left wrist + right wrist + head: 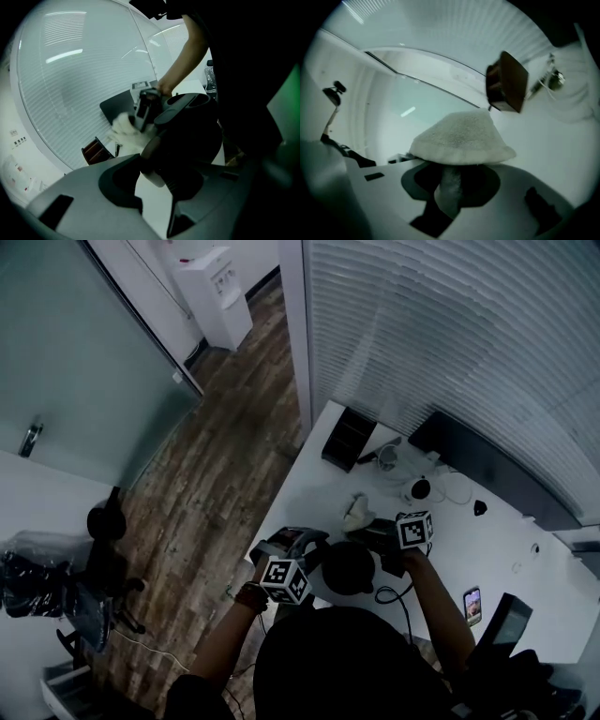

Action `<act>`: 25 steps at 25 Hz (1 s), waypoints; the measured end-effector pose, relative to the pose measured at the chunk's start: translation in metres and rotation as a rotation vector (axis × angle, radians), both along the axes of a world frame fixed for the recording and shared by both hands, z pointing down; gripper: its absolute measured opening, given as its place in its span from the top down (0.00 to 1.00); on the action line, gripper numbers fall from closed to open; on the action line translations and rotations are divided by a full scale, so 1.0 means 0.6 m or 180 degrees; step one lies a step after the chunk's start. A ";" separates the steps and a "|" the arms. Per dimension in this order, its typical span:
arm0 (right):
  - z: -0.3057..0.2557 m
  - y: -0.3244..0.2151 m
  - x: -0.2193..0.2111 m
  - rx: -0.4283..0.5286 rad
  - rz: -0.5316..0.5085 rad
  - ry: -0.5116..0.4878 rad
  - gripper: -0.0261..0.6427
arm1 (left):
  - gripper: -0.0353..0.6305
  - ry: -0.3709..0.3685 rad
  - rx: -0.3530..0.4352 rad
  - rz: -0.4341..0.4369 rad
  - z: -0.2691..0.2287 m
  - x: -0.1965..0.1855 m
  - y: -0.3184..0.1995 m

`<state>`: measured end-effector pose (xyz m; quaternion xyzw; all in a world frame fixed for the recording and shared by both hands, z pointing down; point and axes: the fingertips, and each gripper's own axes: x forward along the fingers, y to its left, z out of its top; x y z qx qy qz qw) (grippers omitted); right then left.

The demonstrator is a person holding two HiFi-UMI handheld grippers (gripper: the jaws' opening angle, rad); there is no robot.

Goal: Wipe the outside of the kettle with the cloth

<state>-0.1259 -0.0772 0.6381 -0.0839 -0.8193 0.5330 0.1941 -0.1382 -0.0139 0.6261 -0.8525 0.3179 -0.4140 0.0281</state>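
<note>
White blinds are curving behind the pale bench (pixel 314 470), and a wood floor is running off beside it. On that bench the dark kettle (pixel 192 140) is standing just in front of me, between my two grippers. My left gripper (pixel 154 174) is holding its jaws narrow around the kettle's handle, steadying it. My right gripper (pixel 451 187) is pinching the cloth (pixel 461 138), a white fleecy wad mushrooming out over the jaws. It is carrying the cloth just beside the kettle's far side, and I cannot tell whether the two are touching. I am judging the kettle to be stiff, smooth and likely slippery, with some weight to it. A cord (pixel 386 596) is trailing near it, so the handle is looking like the sensible place to hold. The cloth is looking soft and light, and gripping it by a bunched fold is leaving a broad pad free to press against the rounded body.
</note>
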 end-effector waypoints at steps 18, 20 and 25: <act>0.162 0.018 0.039 -0.0288 -0.0192 0.0942 0.82 | 0.76 0.0038 0.0099 -0.0192 -0.003 0.005 -0.019; 0.161 0.015 0.063 -0.0295 0.0040 0.0896 0.82 | 0.76 0.0002 0.0117 -0.0205 -0.002 0.004 -0.018; 0.018 0.016 0.078 0.0036 0.0279 0.0173 0.82 | 0.76 -0.0045 0.0174 -0.0220 0.001 0.002 -0.020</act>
